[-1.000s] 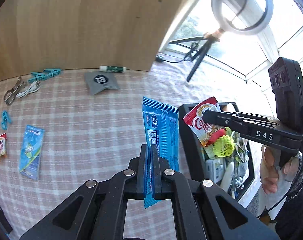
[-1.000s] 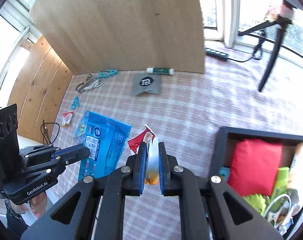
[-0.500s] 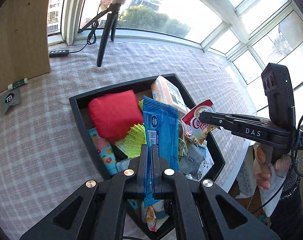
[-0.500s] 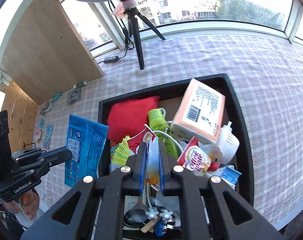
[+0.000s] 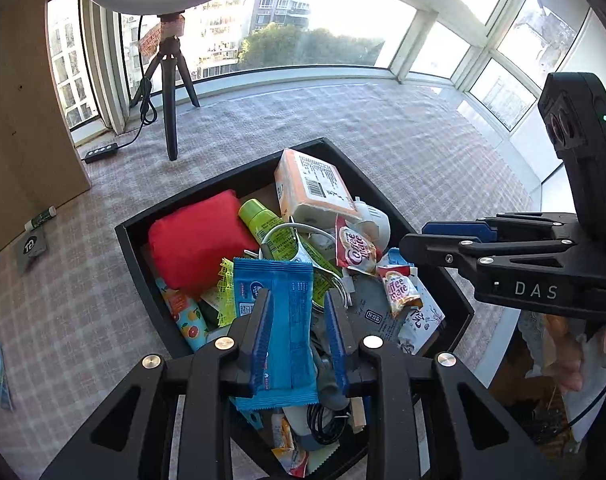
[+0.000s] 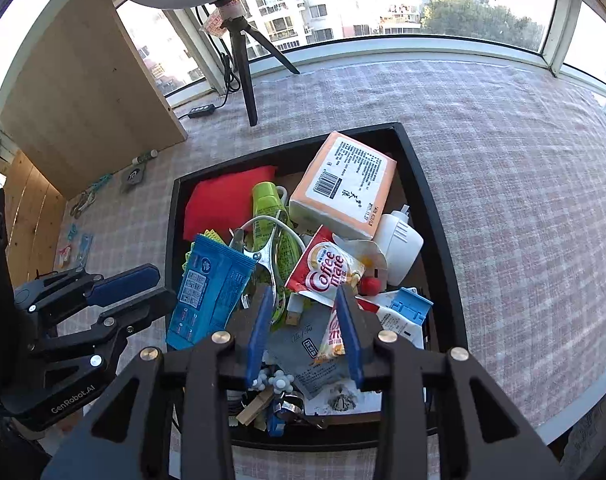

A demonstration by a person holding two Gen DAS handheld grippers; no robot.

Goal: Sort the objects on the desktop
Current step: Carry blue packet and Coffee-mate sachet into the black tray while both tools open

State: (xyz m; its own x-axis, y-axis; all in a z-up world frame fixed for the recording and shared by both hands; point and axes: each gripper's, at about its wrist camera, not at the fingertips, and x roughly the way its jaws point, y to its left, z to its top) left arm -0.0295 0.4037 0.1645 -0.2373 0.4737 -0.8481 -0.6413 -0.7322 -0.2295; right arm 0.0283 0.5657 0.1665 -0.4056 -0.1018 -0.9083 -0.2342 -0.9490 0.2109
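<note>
Both claws now hang over the black tray (image 6: 435,216), where a second ago they hung over open tabletop. The left claw (image 5: 297,312) has just been opening; the blue wet-wipe packet (image 5: 281,320) sits loose between its spread jaws, unclamped. The right claw (image 6: 305,312) has likewise been opening; the Coffee-mate sachet (image 6: 335,336) lies just below its jaws, released among the tray's clutter. Judgement: both drops are nearly complete.

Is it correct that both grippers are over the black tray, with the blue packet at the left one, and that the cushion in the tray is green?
Not quite: the cushion is red, not green, as the left wrist view shows. The rest holds: the left gripper and right gripper are over the black tray, and the blue packet is between the left one's just-opened jaws.
</note>
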